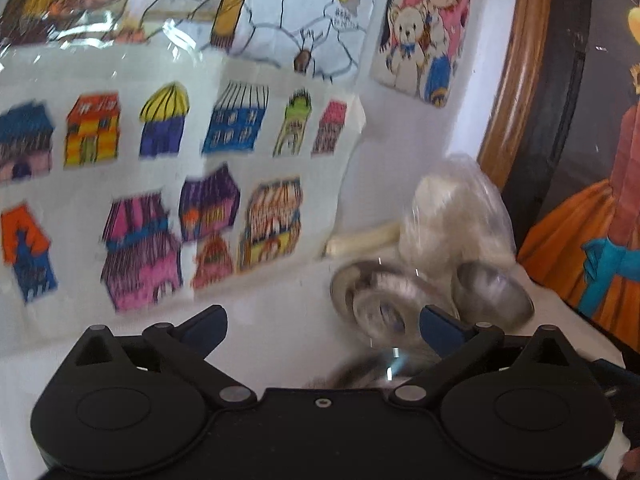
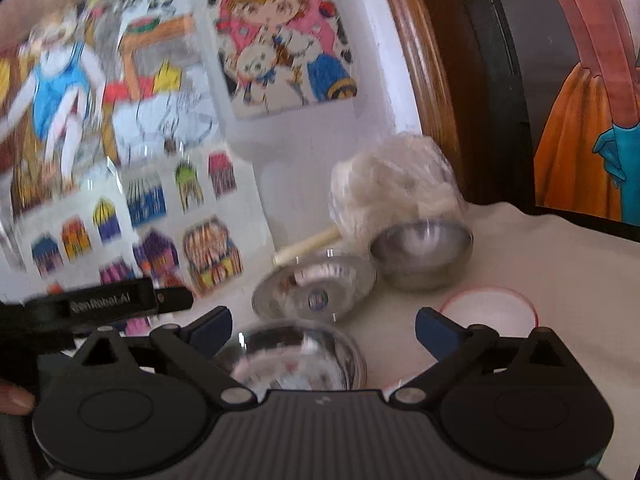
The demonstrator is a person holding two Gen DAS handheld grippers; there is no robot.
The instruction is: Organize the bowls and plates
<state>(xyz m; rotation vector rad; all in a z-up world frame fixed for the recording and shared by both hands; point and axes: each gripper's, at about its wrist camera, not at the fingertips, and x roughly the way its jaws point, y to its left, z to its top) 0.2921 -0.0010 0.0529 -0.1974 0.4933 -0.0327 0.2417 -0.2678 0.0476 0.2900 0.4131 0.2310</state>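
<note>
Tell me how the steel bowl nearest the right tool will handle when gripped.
The steel bowl looks polished, so probably slippery between the fingers. Its rounded wall suggests it may rock or slide if pushed. It seems thin and empty, likely light, and rigid rather than fragile.

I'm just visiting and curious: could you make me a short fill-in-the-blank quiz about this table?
1. Both pairs of tongs are ____.
2. The steel bowl stands ____ the steel plate.
3. The white plate has a ____ rim.
4. Both tongs hold ____.

Answers: open; behind; red; nothing
</note>
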